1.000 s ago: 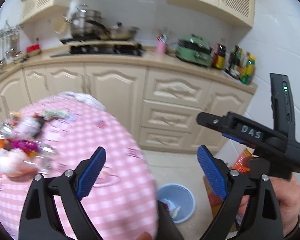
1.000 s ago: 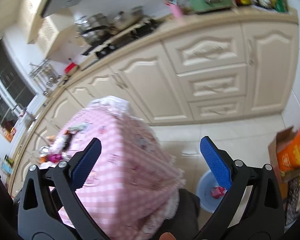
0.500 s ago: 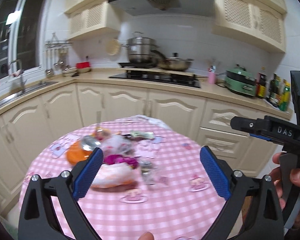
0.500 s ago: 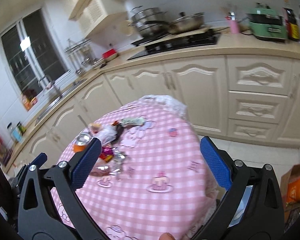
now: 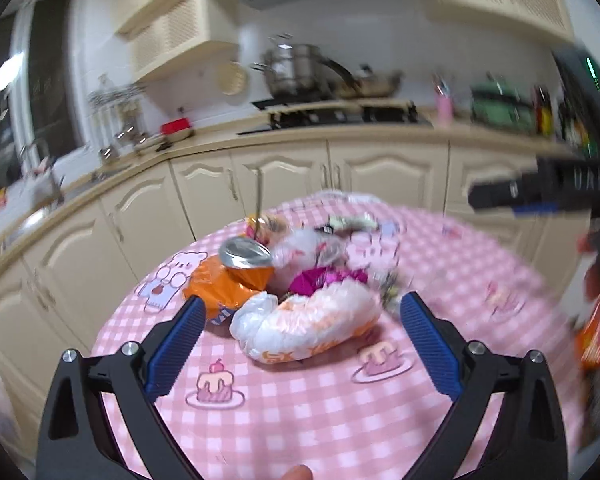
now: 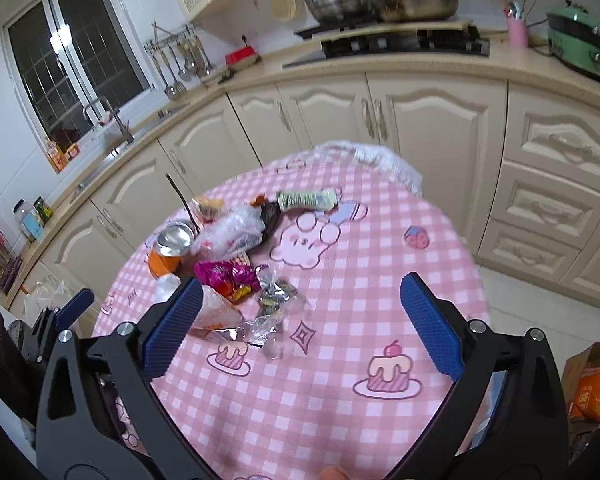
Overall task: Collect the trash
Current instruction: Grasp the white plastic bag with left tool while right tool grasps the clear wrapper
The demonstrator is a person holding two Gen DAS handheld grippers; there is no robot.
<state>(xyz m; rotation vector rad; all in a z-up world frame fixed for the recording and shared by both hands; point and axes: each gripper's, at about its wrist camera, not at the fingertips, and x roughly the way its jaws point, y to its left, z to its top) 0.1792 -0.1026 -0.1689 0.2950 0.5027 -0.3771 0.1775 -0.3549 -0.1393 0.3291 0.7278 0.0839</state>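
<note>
On table | white bag — lengthwise left-right | both hand-held grippers — gaping

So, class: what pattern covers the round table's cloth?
Pink-and-white checks with cartoon cakes, on the tablecloth; the right wrist view shows it best.

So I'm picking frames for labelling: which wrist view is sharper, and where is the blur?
Right wrist view: sharp, the magenta wrapper and crushed can crisp. Left wrist view: motion-smeared, worst at the counter and right edge; the white bag near centre stays readable. Both bend straight lines, fisheye.
</note>
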